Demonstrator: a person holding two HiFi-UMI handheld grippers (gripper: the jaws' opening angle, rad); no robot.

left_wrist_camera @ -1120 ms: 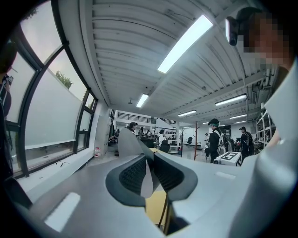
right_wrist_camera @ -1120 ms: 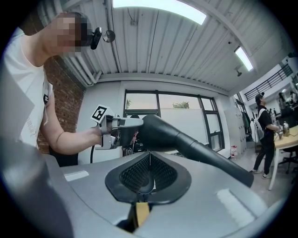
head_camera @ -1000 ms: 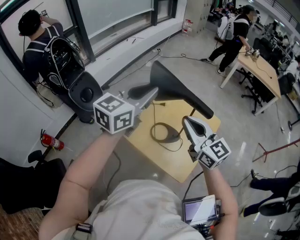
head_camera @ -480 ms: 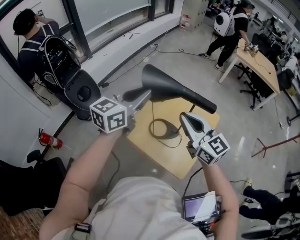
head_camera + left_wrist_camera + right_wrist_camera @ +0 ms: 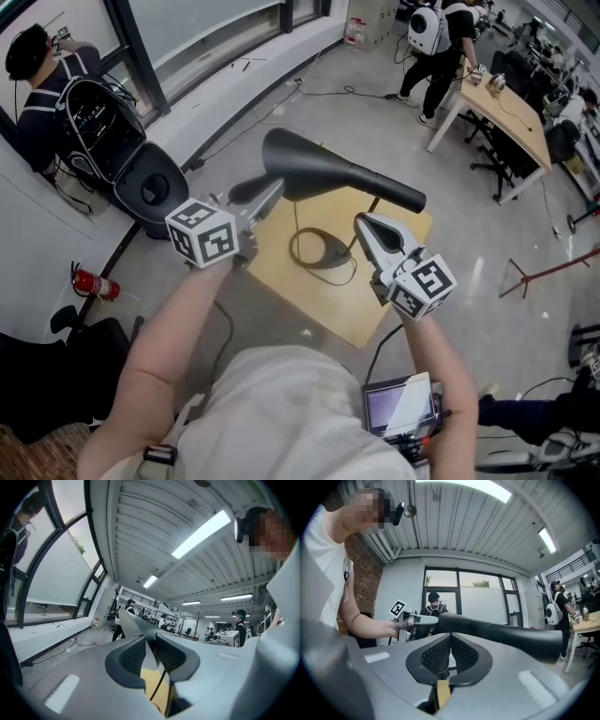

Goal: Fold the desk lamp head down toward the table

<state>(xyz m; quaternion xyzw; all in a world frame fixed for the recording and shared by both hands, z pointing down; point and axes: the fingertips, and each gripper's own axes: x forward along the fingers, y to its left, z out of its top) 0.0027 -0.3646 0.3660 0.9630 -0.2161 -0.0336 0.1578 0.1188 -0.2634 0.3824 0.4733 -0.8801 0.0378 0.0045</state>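
The black desk lamp head [image 5: 328, 173] stretches nearly level above a small wooden table [image 5: 375, 309], and its round base [image 5: 323, 253] stands on that table. My left gripper [image 5: 267, 187] is at the head's wide end. Its jaws are opening, and in the left gripper view [image 5: 151, 648] a pale wedge of the rim still fills the gap between the pads. My right gripper [image 5: 361, 222] hangs just under the head's narrow end, shut and empty. In the right gripper view [image 5: 450, 641] the lamp head [image 5: 501, 632] crosses right above the jaws.
A black cable [image 5: 298, 246] loops beside the base. To the left are a person with a backpack [image 5: 66, 84], a round black unit [image 5: 150, 187] and a fire extinguisher [image 5: 94, 284]. A desk [image 5: 511, 117] and another person [image 5: 436, 37] are at the upper right.
The lamp head has come down and lies flatter, with the left gripper going down with it at the wide end. The right gripper has hardly moved.
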